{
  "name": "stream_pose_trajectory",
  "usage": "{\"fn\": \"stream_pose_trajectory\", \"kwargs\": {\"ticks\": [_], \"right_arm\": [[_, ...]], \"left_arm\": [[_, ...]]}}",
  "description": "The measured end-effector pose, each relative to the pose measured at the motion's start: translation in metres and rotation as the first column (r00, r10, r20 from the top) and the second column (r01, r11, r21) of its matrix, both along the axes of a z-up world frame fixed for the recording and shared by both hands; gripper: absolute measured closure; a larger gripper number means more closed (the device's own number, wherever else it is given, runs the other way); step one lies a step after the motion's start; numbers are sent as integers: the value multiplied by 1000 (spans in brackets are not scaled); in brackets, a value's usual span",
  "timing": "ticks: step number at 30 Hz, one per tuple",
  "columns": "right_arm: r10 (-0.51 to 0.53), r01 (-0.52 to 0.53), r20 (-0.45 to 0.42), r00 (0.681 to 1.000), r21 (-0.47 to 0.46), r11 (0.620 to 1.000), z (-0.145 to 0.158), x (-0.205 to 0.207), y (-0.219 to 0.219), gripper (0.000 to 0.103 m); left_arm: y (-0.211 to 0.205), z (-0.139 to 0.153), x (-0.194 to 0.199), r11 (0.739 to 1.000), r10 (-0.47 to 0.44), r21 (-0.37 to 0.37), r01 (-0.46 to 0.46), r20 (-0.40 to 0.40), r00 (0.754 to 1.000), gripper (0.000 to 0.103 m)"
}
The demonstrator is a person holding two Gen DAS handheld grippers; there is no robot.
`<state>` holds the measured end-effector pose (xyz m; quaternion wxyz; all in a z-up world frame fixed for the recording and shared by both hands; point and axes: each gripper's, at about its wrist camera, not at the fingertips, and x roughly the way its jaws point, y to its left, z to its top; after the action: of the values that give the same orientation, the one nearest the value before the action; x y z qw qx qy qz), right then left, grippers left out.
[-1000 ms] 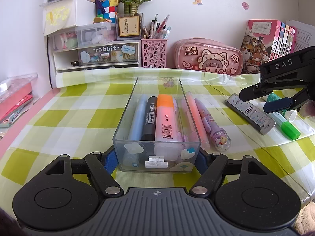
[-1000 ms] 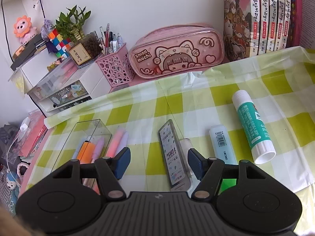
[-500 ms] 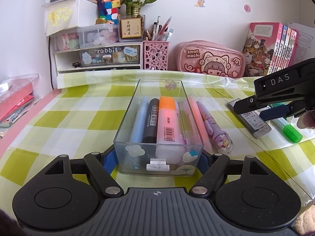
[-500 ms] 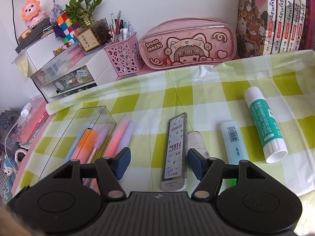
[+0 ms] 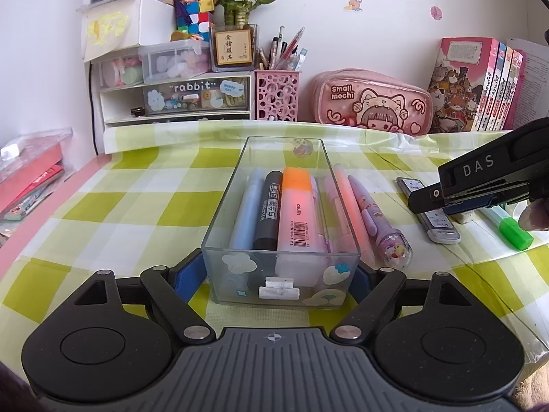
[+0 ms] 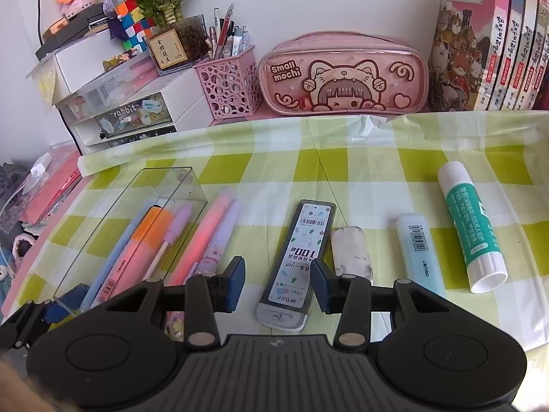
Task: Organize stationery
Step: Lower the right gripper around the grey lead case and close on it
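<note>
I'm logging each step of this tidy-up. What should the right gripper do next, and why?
Probably close the right gripper on the lead refill case: its open fingers already straddle the case, which lies on the cloth outside the clear box.

The pink pencil case [image 6: 343, 75] says "Small mochi". The drawer box [image 5: 195, 94] has "rabbit" on its front. The black gripper [image 5: 487, 178] coming in from the right reads "DAS". The lead refill case [image 6: 295, 257] shows "100" and "0.5" upside down, and the orange highlighter [image 5: 295, 213] reads "deli" by its barcode.
</note>
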<state>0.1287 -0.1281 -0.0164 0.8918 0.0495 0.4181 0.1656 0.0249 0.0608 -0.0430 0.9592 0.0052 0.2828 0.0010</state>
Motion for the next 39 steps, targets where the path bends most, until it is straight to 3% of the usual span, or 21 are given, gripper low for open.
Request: {"fn": "stream_pose_trajectory", "kwargs": {"ticks": [11,19,23,25,26,27,29,33,36,39], "right_arm": [[17,-1,90,996,-176,984,-12,-3,22,66],[2,13,89,996,-163,987,-11,-3,21,70],[-23,29,59,998,-111,993,-8,-2,15,72],[-39,42,42,998,-65,997,-6,-1,9,80],[-50,52,41,998,-43,998,-4,-1,6,93],[-53,53,29,998,-28,998,-3,0,4,94],[-54,54,2,999,22,998,-2,2,-1,94],[-46,46,6,999,-17,999,-3,1,5,91],[-27,27,3,1000,-6,1000,-3,2,10,74],[-5,6,20,1000,-37,999,-5,1,19,68]], "left_arm": [[1,0,0,1000,0,1,0,-5,1000,21],[1,-1,2,1000,8,7,-8,-9,1000,16],[1,-1,2,1000,8,6,-8,-9,1000,16],[1,-1,2,1000,8,6,-8,-9,1000,16],[1,-1,2,1000,9,6,-9,-9,1000,16],[1,-1,2,1000,9,6,-9,-9,1000,16],[1,-1,2,1000,9,6,-9,-9,1000,16],[1,-1,2,1000,9,6,-9,-9,1000,16],[1,-1,2,1000,9,6,-9,-9,1000,16],[1,-1,2,1000,9,6,-9,-9,1000,16]]}}
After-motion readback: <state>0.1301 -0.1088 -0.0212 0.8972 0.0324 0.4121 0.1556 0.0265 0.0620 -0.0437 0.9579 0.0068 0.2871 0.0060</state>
